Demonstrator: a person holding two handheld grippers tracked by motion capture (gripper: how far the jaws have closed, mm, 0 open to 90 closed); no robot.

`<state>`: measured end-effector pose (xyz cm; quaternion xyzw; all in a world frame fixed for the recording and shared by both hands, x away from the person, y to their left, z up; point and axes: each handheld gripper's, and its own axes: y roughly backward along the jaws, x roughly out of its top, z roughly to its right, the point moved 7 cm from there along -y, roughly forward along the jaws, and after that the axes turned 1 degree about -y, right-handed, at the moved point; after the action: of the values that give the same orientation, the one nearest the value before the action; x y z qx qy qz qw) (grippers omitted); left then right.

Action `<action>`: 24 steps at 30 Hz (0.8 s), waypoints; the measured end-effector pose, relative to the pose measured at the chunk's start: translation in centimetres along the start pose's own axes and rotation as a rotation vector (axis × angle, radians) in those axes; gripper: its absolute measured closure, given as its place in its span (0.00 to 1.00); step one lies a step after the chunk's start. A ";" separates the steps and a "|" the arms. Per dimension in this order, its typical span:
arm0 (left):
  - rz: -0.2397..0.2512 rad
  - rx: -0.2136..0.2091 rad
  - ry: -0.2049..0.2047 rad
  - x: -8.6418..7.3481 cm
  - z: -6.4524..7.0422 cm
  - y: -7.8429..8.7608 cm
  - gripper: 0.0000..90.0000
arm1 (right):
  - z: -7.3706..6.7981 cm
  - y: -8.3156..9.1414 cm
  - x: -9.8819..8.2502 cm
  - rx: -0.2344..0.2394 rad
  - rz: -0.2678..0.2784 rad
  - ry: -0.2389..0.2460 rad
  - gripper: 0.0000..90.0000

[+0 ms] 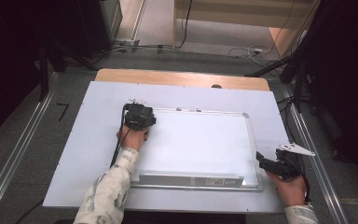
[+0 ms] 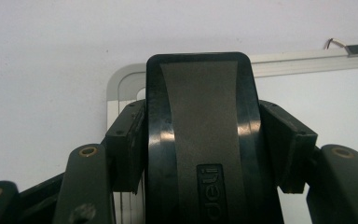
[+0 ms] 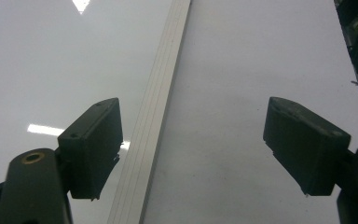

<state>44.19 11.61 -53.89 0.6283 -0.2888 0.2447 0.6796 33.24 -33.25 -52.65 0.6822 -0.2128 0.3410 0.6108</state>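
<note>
At the near edge of the surface [image 1: 70,186], a person in a pale patterned sleeve [image 1: 107,191] is working a whiteboard [image 1: 200,144] with a pair of hand-held tongs. The right tongs [image 1: 259,157] are hanging just off the board's right rim, low and idle, their jaws standing wide apart with nothing between them; in the right gripper view the board's aluminium frame [image 3: 154,126] is running up between the two pads. Along the board's near edge a grey tray strip [image 1: 191,179] is lying bare as far as the pictures tell, with no pen or other item in it. Farther in, the left tongs [image 1: 140,116] are pinching a black whiteboard eraser [image 2: 200,140], both pads pressing on its flanks, and holding it at the board's far left corner, where the rounded frame corner [image 2: 121,79] is peeking out from behind it. By the look of things the wiping step is in hand: the eraser is sitting at a starting corner and the white field is already looking clean. The next move is likely calling for steady downward pressure and a level sweep across the board, keeping the eraser flat and off the raised frame. Beyond the surface, cables [image 1: 247,50] are trailing over the grey floor
</note>
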 end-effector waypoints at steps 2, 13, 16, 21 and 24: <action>0.006 -0.003 0.004 0.1 0.0 0.0 0.43 | 0.0 0.0 0.0 0.000 -0.001 -0.001 0.20; 0.049 -0.035 -0.013 0.5 0.4 1.2 0.31 | 0.0 0.0 0.0 0.002 0.001 0.003 0.20; 0.066 -0.046 -0.011 0.7 0.5 1.8 0.29 | 0.0 0.0 0.0 0.002 0.001 0.004 0.20; 0.092 -0.074 -0.009 1.1 0.7 2.8 0.27 | 0.0 0.0 0.0 -0.001 -0.001 0.003 0.20; 0.107 -0.087 -0.008 1.2 0.9 3.2 0.27 | 0.0 0.0 0.0 0.000 0.000 0.003 0.20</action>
<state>42.72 10.95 -50.68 0.5830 -0.3351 0.2656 0.6909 33.22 -33.22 -52.66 0.6816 -0.2117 0.3421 0.6111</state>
